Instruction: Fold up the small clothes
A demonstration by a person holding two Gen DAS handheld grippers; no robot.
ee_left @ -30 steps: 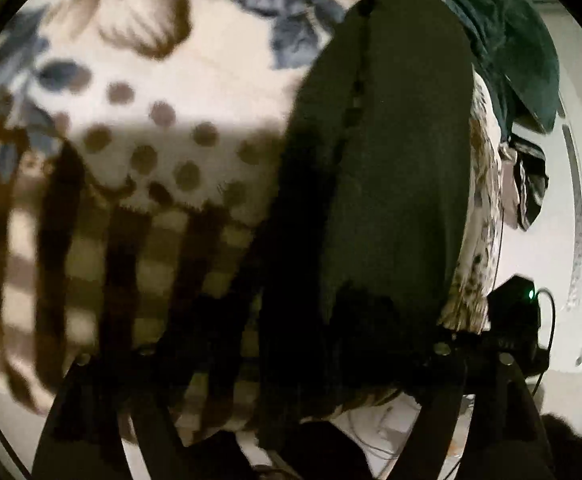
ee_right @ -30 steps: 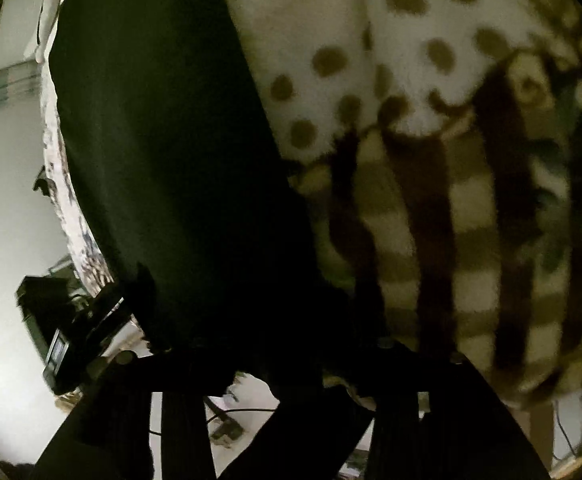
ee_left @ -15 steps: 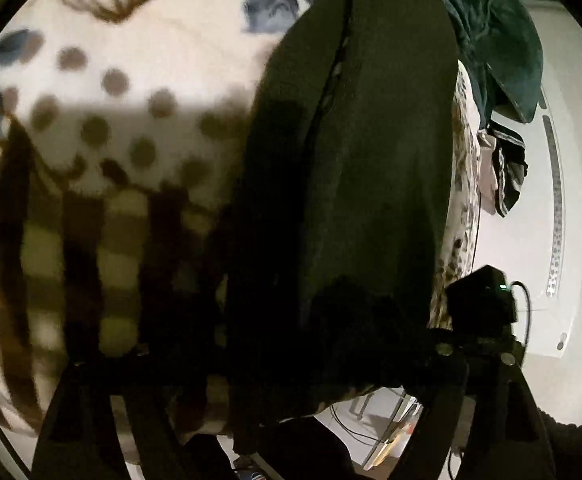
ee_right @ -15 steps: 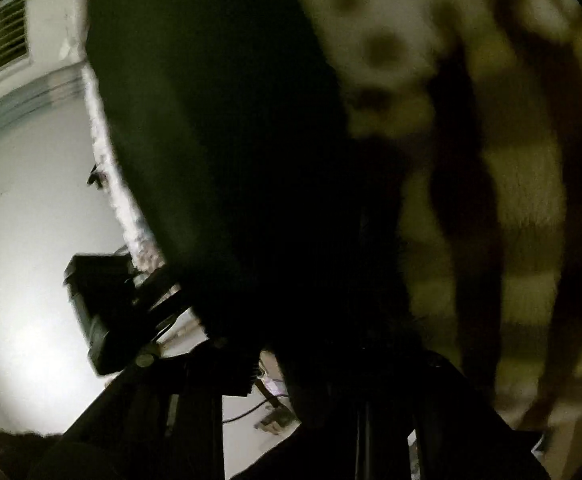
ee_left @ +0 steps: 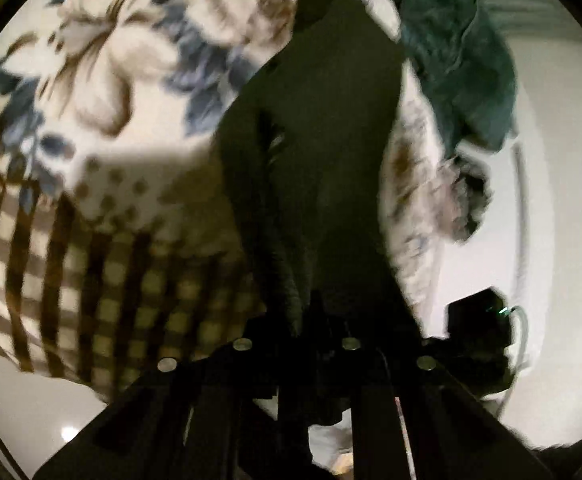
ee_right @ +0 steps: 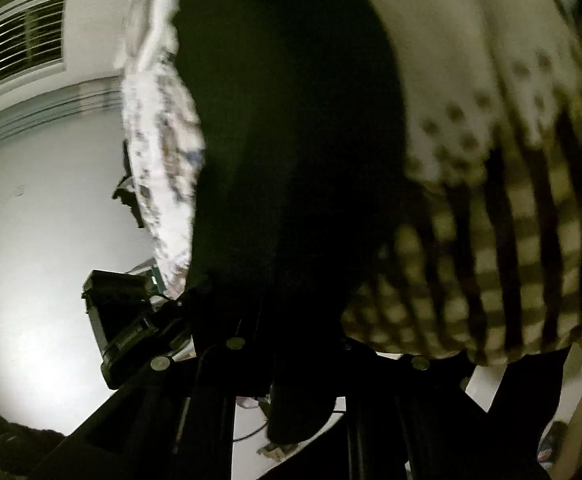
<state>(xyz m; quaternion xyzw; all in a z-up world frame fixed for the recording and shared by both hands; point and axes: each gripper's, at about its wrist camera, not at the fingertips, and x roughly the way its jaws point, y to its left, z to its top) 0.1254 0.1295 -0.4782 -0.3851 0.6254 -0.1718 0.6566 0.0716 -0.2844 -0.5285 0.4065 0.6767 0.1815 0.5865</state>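
Both jaws have just been closing: the left gripper (ee_left: pixel 315 320) and right gripper (ee_right: pixel 299 344) now pinch the black garment's (ee_left: pixel 331 140) near edge, lifted off the patterned blanket (ee_left: pixel 103 128). Only the left view shows teal clothing (ee_left: pixel 459 64) beyond it.

Right gripper (ee_right: pixel 291 344) just closed on the black garment (ee_right: pixel 291 140) (over a checked blanket (ee_right: pixel 511 240)).

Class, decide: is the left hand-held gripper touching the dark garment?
Touching. The left wrist view shows the left hand-held gripper, jaws just closed, pinching the dark garment's near edge, with cloth bunched between the fingers.
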